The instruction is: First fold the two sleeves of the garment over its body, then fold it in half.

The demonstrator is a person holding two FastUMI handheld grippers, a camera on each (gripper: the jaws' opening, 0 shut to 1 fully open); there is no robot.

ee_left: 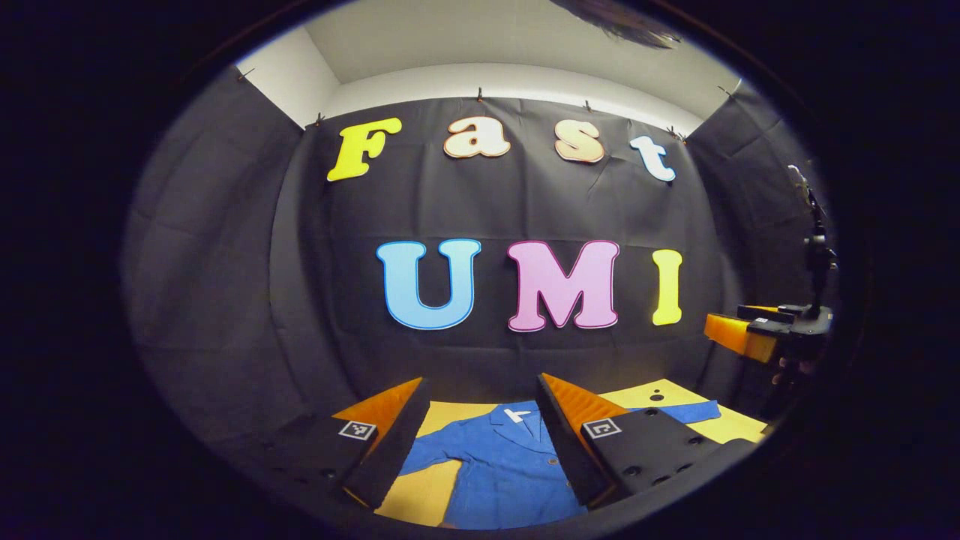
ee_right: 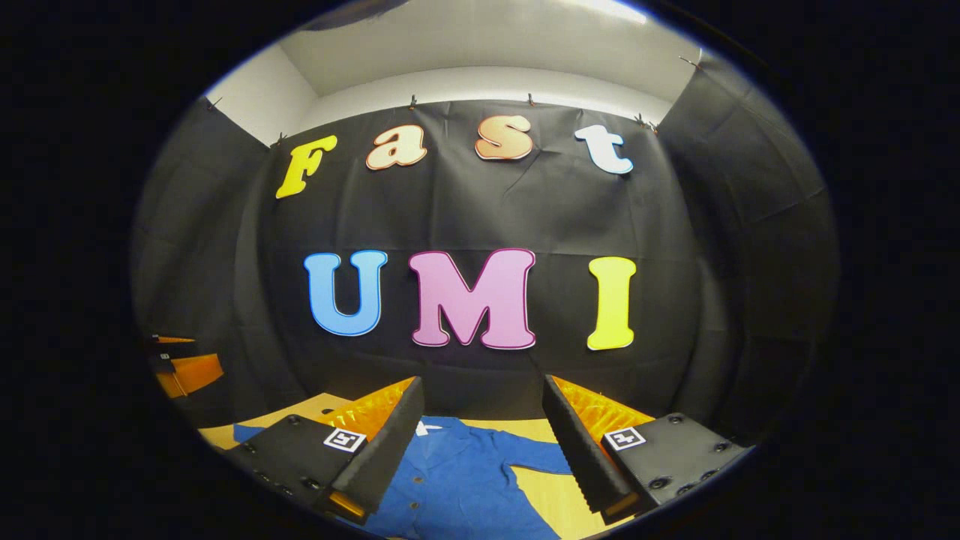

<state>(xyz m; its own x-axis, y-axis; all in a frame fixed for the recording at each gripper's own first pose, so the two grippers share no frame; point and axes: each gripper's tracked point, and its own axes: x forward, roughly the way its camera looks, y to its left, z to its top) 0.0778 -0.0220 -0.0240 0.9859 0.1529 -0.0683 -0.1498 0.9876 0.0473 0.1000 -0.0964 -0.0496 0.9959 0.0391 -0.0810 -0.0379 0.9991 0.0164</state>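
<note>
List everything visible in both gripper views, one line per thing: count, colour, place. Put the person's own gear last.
garment: one, blue, buttoned, lying flat on the table with both sleeves spread out, unfolded.
table: one, yellow-tan top, under the garment.
cloth wall: black, around the booth behind the table.
left gripper: one, open, above the garment's collar area, holding nothing.
right gripper: one, open, above the garment, holding nothing; also seen at the right edge of the left gripper view.
</note>
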